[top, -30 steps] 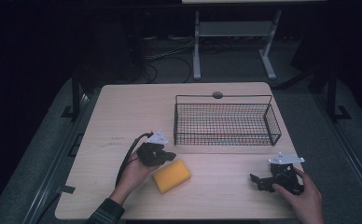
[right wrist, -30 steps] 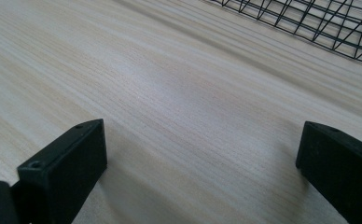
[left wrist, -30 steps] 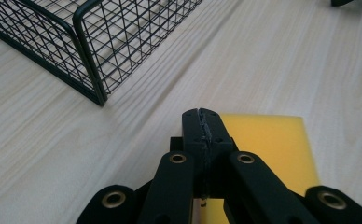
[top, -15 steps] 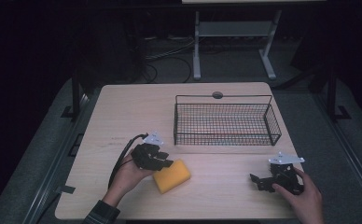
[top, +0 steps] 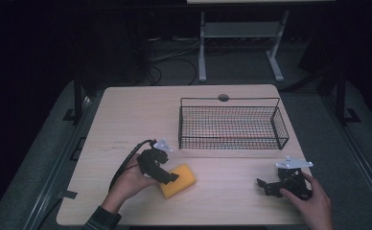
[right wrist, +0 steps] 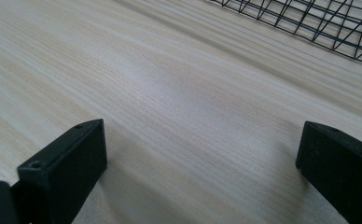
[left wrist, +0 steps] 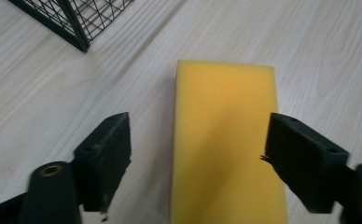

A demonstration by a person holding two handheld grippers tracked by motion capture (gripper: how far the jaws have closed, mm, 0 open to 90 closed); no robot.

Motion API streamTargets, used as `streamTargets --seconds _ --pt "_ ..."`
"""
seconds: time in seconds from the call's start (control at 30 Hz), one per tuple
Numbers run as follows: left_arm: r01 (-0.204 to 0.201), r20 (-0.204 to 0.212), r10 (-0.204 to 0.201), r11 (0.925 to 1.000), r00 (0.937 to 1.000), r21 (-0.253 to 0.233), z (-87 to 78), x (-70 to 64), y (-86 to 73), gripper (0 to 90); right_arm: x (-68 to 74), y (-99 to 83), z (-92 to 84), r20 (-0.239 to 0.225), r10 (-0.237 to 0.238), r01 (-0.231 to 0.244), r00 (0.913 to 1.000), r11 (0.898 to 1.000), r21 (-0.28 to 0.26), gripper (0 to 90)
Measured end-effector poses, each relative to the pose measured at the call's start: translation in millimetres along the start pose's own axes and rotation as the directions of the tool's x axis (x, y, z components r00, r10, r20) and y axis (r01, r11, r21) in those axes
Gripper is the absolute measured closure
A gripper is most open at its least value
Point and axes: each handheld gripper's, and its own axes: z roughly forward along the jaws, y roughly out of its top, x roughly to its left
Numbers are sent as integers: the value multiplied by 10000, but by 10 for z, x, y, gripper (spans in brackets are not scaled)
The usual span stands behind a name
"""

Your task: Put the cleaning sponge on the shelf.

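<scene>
From the high view, the left tool (top: 167, 176) lies low over the near-left part of the bench (top: 136, 115), its black tips reaching onto the left end of the yellow sponge (top: 180, 179). The sponge lies flat on the wood, in front of the wire basket (top: 232, 125) and apart from it. The left hand (top: 129, 184) grips the tool's body, with the cable looping off to its left. At the near-right, the right tool (top: 266, 186) rests just above the bench in the right hand (top: 313, 203), pointing left, well apart from the sponge and in front of the basket's right end.

In the left gripper view, the left tool (left wrist: 198, 149) has its jaws spread wide; they have just been opening. The sponge (left wrist: 226, 140) lies lengthwise between them, with a gap of bare wood on the left jaw's side. The right jaw stands just beside the sponge's long edge; whether it brushes that edge I cannot tell. The pads do not press on the sponge. A corner of the basket (left wrist: 76, 21) shows at the top left.

In the right gripper view, the right tool (right wrist: 202, 154) is spread wide over bare wood, with nothing between its jaws. The basket's mesh (right wrist: 319, 23) crosses the top right corner.
</scene>
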Motion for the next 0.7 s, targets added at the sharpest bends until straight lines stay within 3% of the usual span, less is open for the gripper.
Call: streamTargets --seconds 0.17,0.37,0.7 --pt "-56 -120 61 9991 9999 431 29 -42 18 75 0 0 0 0 0 0 10000 10000 -2 12" --pt "-182 -62 188 9962 9998 848 70 -71 26 48 0 0 0 1 1 -1 10000 10000 -2 12" --pt "-365 68 360 9943 9993 997 129 -136 61 48 0 0 0 0 1 -1 10000 10000 -1 12"
